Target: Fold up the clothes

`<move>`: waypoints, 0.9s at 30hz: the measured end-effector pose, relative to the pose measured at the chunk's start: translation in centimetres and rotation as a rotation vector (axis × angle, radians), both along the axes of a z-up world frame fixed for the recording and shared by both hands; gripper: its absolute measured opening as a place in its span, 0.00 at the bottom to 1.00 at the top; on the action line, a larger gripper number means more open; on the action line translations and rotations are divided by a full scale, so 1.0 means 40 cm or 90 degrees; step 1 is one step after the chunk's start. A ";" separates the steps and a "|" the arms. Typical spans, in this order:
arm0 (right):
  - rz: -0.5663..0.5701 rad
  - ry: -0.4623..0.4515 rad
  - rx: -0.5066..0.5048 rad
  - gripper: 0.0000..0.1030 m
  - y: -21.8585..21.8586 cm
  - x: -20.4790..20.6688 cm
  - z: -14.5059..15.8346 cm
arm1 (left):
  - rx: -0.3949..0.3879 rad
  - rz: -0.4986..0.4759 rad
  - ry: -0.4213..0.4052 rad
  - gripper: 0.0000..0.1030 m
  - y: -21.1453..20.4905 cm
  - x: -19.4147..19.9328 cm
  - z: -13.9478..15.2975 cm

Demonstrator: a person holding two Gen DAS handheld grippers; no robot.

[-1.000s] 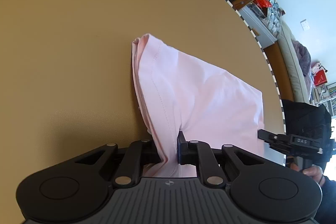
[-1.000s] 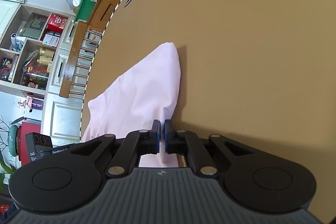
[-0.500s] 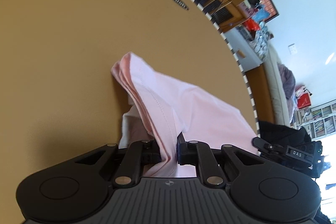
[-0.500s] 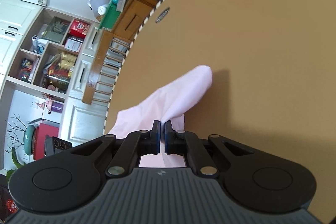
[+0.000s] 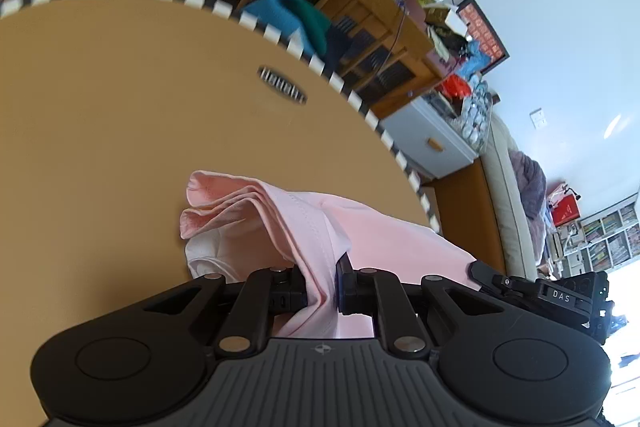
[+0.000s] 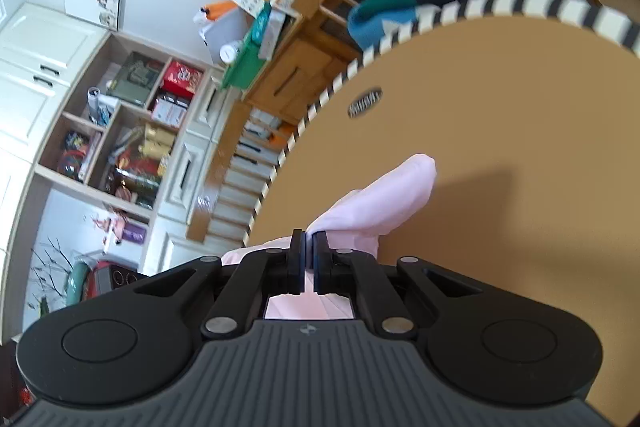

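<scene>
Now both grippers have tipped up and lifted over the last second: the pink garment (image 5: 304, 223) that lay stretched out on the tabletop (image 5: 120, 115) is bunched, its far end near the striped far edge. The left gripper (image 5: 322, 287) is clamped on a thick fold, the right gripper (image 6: 309, 263) on a thin edge. Likely a fold is being carried over.

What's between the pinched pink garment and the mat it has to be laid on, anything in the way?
Nothing visible. Both the left gripper and right gripper are shut on the pink garment. The tan mat around and ahead of it shows only a printed logo.
</scene>
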State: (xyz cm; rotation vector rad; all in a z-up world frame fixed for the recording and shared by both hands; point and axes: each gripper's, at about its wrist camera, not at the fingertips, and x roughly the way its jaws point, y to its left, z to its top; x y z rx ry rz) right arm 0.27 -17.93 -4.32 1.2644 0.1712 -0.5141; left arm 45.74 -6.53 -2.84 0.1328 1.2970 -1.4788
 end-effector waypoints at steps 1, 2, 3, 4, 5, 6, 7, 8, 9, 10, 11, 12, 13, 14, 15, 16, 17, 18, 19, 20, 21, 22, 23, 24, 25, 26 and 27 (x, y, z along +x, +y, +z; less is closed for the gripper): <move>-0.003 -0.001 -0.006 0.03 -0.029 0.003 0.008 | -0.004 0.000 -0.006 0.12 -0.032 0.006 0.013; -0.006 -0.001 -0.015 0.03 -0.063 0.005 0.019 | -0.008 -0.001 -0.012 0.12 -0.065 0.011 0.026; -0.012 0.000 -0.024 0.03 -0.097 0.008 0.029 | -0.014 -0.003 -0.019 0.12 -0.101 0.015 0.040; -0.016 0.003 -0.031 0.03 -0.133 0.011 0.037 | -0.020 -0.005 -0.025 0.12 -0.137 0.019 0.054; -0.019 0.008 -0.039 0.03 -0.169 0.013 0.046 | -0.027 -0.008 -0.036 0.12 -0.173 0.021 0.066; -0.023 0.013 -0.048 0.03 -0.206 0.015 0.053 | -0.034 -0.012 -0.048 0.12 -0.216 0.022 0.076; -0.027 0.019 -0.056 0.03 -0.242 0.016 0.059 | -0.039 -0.012 -0.053 0.12 -0.255 0.023 0.083; -0.032 0.023 -0.062 0.03 -0.277 0.017 0.062 | -0.044 -0.013 -0.059 0.12 -0.294 0.025 0.090; -0.037 0.026 -0.066 0.03 -0.309 0.017 0.062 | -0.049 -0.013 -0.063 0.12 -0.335 0.025 0.095; -0.043 0.028 -0.068 0.03 -0.340 0.017 0.059 | -0.052 -0.013 -0.064 0.12 -0.380 0.021 0.091; -0.049 0.030 -0.068 0.03 -0.368 0.016 0.049 | -0.051 -0.012 -0.060 0.12 -0.417 0.020 0.081; -0.057 0.032 -0.065 0.03 -0.394 0.014 0.039 | -0.048 -0.011 -0.056 0.12 -0.452 0.019 0.070; -0.068 0.040 -0.055 0.03 -0.415 0.012 0.022 | -0.040 -0.007 -0.052 0.13 -0.479 0.019 0.052; -0.084 0.054 -0.040 0.03 -0.433 0.009 0.000 | -0.026 -0.003 -0.055 0.13 -0.509 0.014 0.025; -0.103 0.072 -0.023 0.04 -0.448 0.006 -0.025 | 0.003 0.011 -0.069 0.15 -0.528 0.014 -0.006; -0.128 0.102 -0.002 0.07 -0.458 0.003 -0.055 | 0.032 0.025 -0.084 0.17 -0.546 0.013 -0.037; -0.146 0.138 0.011 0.08 -0.463 -0.001 -0.083 | 0.057 0.039 -0.100 0.17 -0.561 0.014 -0.065; -0.156 0.174 0.013 0.08 -0.462 -0.005 -0.103 | 0.068 0.050 -0.126 0.17 -0.560 0.017 -0.080; -0.157 0.203 0.003 0.08 -0.455 -0.009 -0.115 | 0.074 0.060 -0.152 0.17 -0.556 0.020 -0.091; -0.156 0.229 -0.012 0.09 -0.444 -0.012 -0.123 | 0.063 0.062 -0.175 0.18 -0.539 0.019 -0.090; -0.146 0.248 -0.035 0.10 -0.427 -0.011 -0.121 | 0.050 0.064 -0.198 0.24 -0.521 0.018 -0.088; -0.130 0.265 -0.061 0.13 -0.408 -0.004 -0.116 | 0.031 0.067 -0.221 0.30 -0.501 0.012 -0.078; -0.114 0.283 -0.086 0.18 -0.389 0.003 -0.112 | 0.010 0.069 -0.246 0.30 -0.481 0.005 -0.068; -0.095 0.297 -0.111 0.21 -0.370 0.013 -0.108 | -0.017 0.071 -0.275 0.30 -0.460 -0.004 -0.056; -0.070 0.306 -0.134 0.24 -0.350 0.032 -0.107 | -0.043 0.072 -0.303 0.34 -0.441 -0.015 -0.044; -0.044 0.316 -0.161 0.24 -0.333 0.055 -0.107 | -0.064 0.066 -0.325 0.35 -0.432 -0.032 -0.034; -0.024 0.333 -0.193 0.24 -0.318 0.082 -0.102 | -0.085 0.060 -0.344 0.33 -0.422 -0.049 -0.025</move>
